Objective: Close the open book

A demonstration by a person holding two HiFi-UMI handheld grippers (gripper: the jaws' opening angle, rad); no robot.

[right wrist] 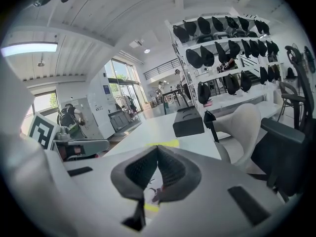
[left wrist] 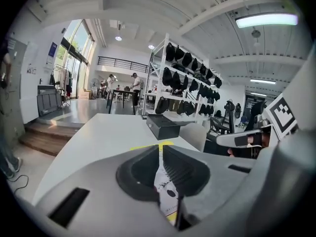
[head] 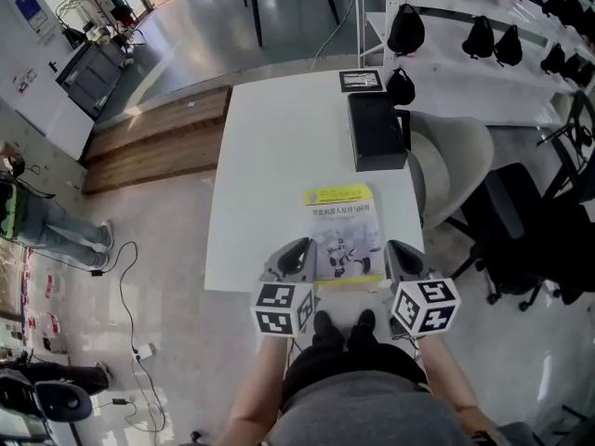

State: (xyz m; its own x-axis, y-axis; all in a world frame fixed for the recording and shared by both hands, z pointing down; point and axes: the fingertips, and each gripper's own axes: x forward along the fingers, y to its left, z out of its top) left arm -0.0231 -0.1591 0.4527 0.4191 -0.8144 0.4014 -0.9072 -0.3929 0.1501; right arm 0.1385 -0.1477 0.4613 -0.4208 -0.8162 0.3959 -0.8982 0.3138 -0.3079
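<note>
The paperback book (head: 342, 233) lies flat and already closed, cover up, on the white table (head: 270, 175), just on my side of the black box (head: 376, 130). My left gripper (head: 296, 256) and right gripper (head: 402, 258) hang even farther from that box, both clenched on nothing. I judge the book light, floppy and glossy-slick; any further handling should pinch the cover's free edge, away from the spine, gently

right gripper (right wrist: 157, 148): jaws together, empty | beneath: book (right wrist: 166, 143), cover up, white table (right wrist: 147, 128) | beyond: black box (right wrist: 188, 122)
</note>
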